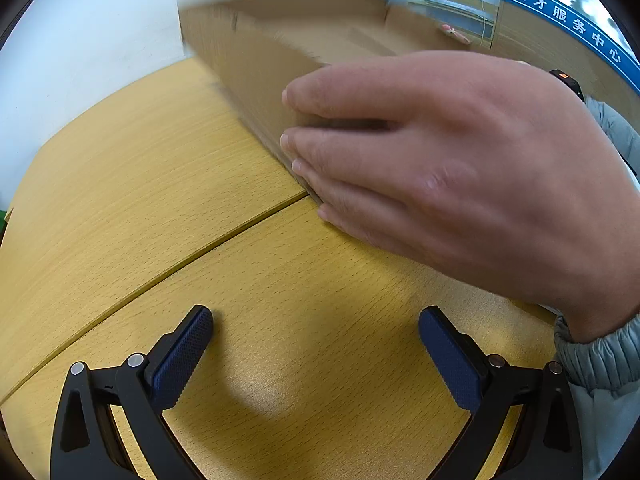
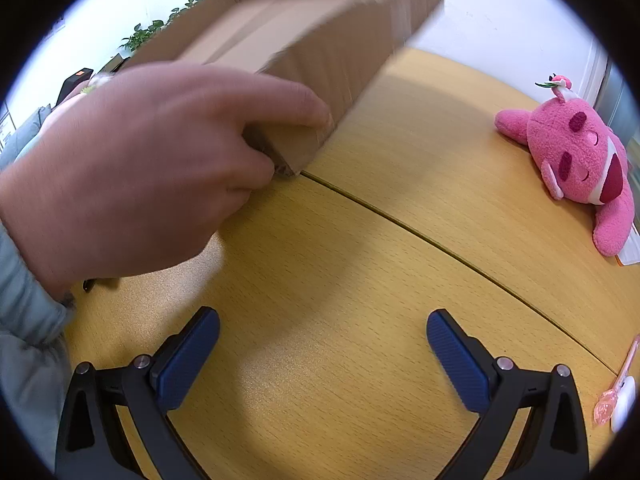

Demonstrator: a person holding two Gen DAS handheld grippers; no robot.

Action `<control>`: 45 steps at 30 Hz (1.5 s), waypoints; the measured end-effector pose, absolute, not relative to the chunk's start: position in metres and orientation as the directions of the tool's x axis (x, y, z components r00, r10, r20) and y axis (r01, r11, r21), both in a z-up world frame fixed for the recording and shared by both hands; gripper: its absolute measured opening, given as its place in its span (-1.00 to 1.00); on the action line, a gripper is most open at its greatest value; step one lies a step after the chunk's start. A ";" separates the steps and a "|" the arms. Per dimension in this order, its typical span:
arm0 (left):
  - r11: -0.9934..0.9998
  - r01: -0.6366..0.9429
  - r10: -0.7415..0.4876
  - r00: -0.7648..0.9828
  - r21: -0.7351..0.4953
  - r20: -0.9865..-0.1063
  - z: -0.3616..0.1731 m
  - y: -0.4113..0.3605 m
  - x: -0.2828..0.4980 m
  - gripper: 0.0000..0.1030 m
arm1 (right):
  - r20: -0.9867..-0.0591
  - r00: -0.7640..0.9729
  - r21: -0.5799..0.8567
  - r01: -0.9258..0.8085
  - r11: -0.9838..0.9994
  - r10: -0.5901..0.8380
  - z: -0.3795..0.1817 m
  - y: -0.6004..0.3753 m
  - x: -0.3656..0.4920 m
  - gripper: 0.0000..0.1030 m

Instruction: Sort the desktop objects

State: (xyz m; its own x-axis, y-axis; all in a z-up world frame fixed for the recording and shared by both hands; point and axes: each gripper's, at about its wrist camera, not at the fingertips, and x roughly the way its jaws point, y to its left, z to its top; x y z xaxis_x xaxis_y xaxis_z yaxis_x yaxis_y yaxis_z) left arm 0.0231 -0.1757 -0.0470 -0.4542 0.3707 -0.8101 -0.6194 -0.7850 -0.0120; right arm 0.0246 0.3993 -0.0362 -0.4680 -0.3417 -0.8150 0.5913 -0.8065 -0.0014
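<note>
Cardboard box (image 1: pixel 256 56) tilts under my bare hand (image 1: pixel 440 168); both tools (image 1: pixel 316 356) (image 2: pixel 323 354) gape empty, so it could slip onto the tabletop (image 1: pixel 140 184).

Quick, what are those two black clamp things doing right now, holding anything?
Left gripper: open, holding nothing.
Right gripper: open, holding nothing.
Bare hand: grips the blurred brown cardboard box.
</note>
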 end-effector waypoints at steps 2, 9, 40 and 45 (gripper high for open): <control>-0.785 -0.620 0.371 -0.454 -0.012 -0.810 -0.047 -0.176 0.023 1.00 | -0.815 -0.468 -0.001 0.591 -0.806 -0.342 -0.036 0.399 0.025 1.00; -0.785 -0.620 0.371 -0.454 -0.012 -0.810 -0.047 -0.176 0.023 1.00 | -0.815 -0.468 -0.002 0.592 -0.806 -0.342 -0.034 0.401 0.024 1.00; -0.790 -0.613 0.368 -0.457 -0.013 -0.810 -0.047 -0.180 0.024 1.00 | -0.815 -0.467 -0.002 0.593 -0.805 -0.343 -0.035 0.402 0.026 1.00; -0.790 -0.613 0.368 -0.457 -0.012 -0.810 -0.045 -0.180 0.025 1.00 | -0.815 -0.468 -0.002 0.594 -0.805 -0.343 -0.035 0.402 0.026 1.00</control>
State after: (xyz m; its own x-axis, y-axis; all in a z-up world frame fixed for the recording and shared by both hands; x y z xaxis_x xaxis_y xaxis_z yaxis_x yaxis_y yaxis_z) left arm 0.0246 -0.1801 -0.0446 -0.4573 0.3679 -0.8097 -0.6133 -0.7897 -0.0124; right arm 0.0259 0.4020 -0.0351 -0.4677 -0.3432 -0.8145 0.5937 -0.8047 -0.0019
